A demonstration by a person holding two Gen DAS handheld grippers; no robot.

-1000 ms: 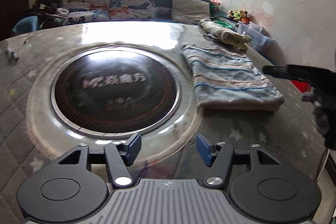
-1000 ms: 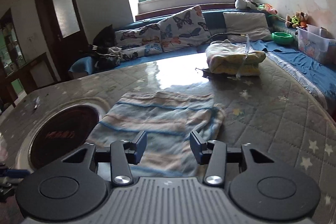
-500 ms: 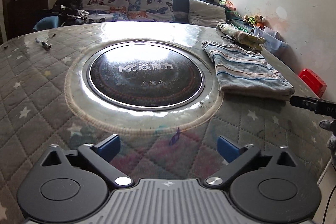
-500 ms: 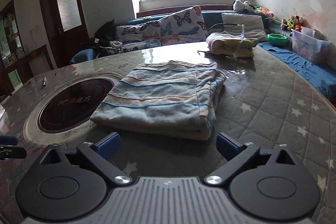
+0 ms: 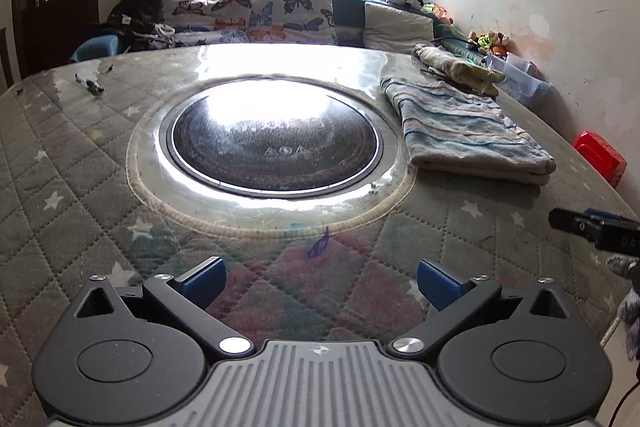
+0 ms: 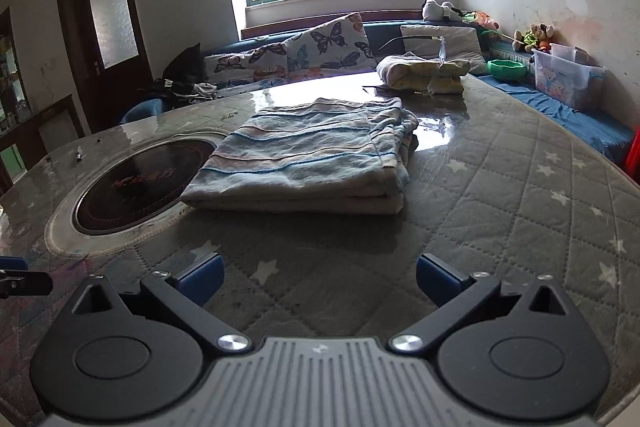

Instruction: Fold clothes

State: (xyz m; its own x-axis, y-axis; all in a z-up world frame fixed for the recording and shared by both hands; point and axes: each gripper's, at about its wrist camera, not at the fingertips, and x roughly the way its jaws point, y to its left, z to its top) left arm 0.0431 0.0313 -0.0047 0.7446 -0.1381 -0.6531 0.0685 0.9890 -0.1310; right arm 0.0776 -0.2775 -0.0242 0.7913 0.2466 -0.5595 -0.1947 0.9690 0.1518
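A striped blue and cream cloth (image 5: 464, 131) (image 6: 312, 155) lies folded flat on the quilted table, right of the round cooktop. My left gripper (image 5: 320, 283) is open near the table's front edge, well back from the cloth, nothing between its blue pads. My right gripper (image 6: 318, 277) is also open and empty, a short way in front of the folded cloth. A second folded bundle, yellow and cream (image 6: 424, 73) (image 5: 456, 67), rests at the far side of the table. The right gripper's tip (image 5: 588, 227) shows at the right edge of the left wrist view.
A round black cooktop (image 5: 272, 143) (image 6: 140, 183) is set into the table (image 6: 500, 211). Small bits (image 5: 90, 83) lie at far left. Beyond the table stand a bench with butterfly cushions (image 6: 320, 47), a plastic box (image 6: 564, 75), a green bowl (image 6: 506, 69) and a red object (image 5: 600, 157).
Both grippers opened wide from a narrow gap and drew back from the cloth toward the table's front edge. The cloth stays folded where it lay.
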